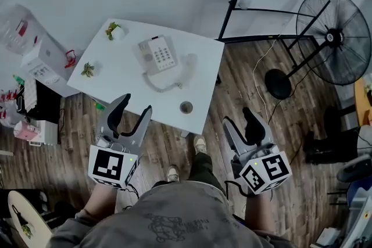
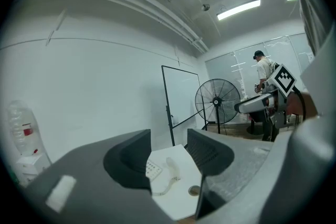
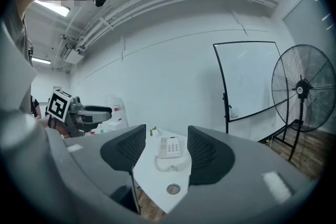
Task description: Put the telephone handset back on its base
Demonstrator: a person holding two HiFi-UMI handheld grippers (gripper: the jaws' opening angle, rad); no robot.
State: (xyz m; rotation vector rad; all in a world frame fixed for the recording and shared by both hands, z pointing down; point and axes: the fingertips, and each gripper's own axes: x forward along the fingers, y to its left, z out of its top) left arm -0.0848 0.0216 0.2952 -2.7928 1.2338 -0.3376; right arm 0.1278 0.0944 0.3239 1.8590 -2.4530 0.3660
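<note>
A white telephone base [image 1: 157, 55] with a keypad sits on a white table [image 1: 128, 75]. Its handset [image 1: 189, 63] lies off the base to the right, on the tabletop, joined by a coiled cord [image 1: 160, 87]. My left gripper [image 1: 135, 104] hovers at the table's near edge, jaws apart and empty. Open and empty too, my right gripper [image 1: 238, 119] hangs over the wooden floor, right of the table's near corner. In the left gripper view the handset [image 2: 172, 165] shows between the jaws, far off. The right gripper view frames the base [image 3: 170, 148] the same way.
A small round object [image 1: 186, 107] lies near the table's front edge. Two small plants [image 1: 113, 30] [image 1: 88, 69] stand on its left side. A standing fan [image 1: 331, 38] and a whiteboard frame [image 1: 244, 3] are to the right, boxes [image 1: 43, 61] to the left.
</note>
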